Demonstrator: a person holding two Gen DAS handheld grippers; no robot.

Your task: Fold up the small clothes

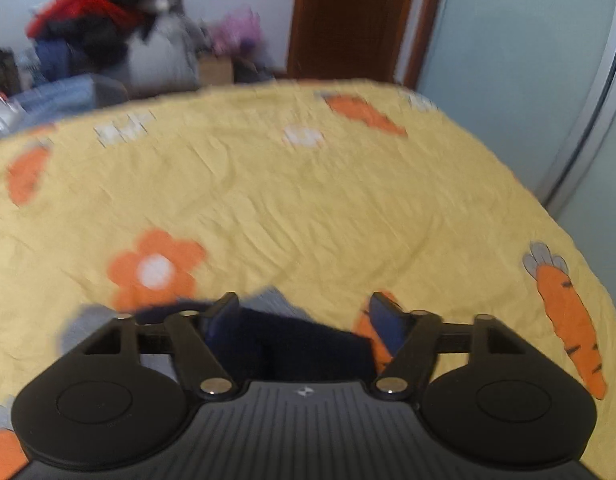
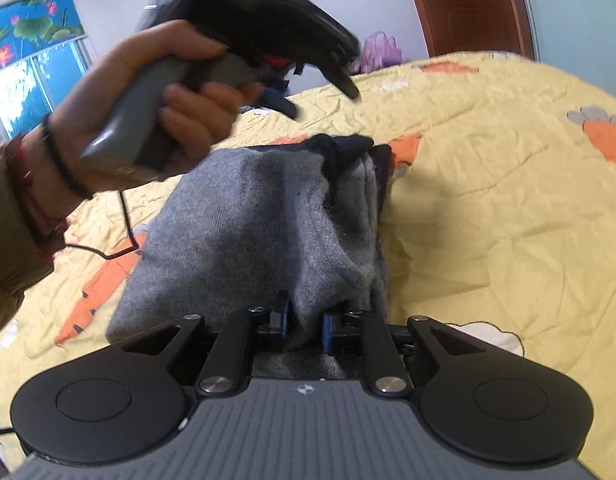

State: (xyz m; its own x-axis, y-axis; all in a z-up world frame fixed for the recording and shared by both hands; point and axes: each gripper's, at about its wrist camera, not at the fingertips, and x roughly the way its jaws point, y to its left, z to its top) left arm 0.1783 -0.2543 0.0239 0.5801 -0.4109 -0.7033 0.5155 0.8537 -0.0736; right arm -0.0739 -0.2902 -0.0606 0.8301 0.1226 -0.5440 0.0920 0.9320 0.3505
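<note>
In your left wrist view, one left gripper (image 1: 303,312) hovers over the yellow quilt (image 1: 308,200) with its two fingers spread wide. Between and below them sits a dark navy piece of cloth, with a bit of the grey garment (image 1: 267,300) showing beyond; neither finger touches it. The picture is smeared, and a heap of clothes (image 1: 95,20) stands far left beside one brown door (image 1: 348,16).

In your right wrist view, one right gripper (image 2: 305,320) has its two blue pads (image 2: 283,314) pressed onto a fold of that grey garment at its near edge. The garment lies on the quilt, stretching away to a dark navy far end. Only here do you see your left hand (image 2: 155,108), raised at upper left and wrapped round the grey handle, with the left gripper tilted down to the right above the garment's far end.
</note>
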